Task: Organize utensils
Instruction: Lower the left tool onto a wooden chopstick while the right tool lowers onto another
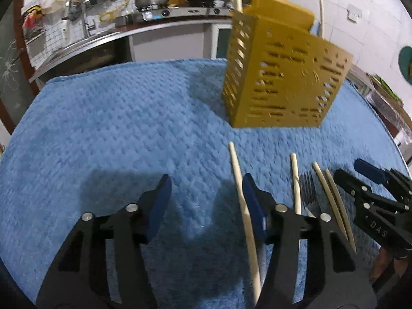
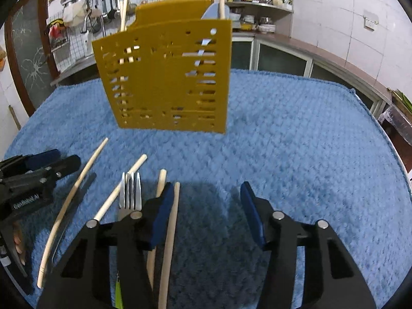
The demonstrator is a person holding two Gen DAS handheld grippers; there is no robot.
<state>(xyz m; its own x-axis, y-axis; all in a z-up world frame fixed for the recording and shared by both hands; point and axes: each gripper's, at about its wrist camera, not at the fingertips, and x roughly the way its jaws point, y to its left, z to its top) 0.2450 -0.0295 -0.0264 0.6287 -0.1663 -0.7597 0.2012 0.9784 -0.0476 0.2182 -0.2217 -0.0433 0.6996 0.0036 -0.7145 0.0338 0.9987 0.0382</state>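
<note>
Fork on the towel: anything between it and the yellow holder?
Nothing visible. Only bare blue towel lies between the fork and the yellow holder. Chopsticks lie on either side of the fork, not ahead of it.

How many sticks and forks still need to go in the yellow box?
Some chopsticks already stand in the yellow holder. Both grippers, left and right, are open and hold nothing. Four chopsticks and a fork still lie on the blue cloth.

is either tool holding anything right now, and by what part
Nothing is held. The left tool and right tool are both open above the chopsticks on the blue cloth.
</note>
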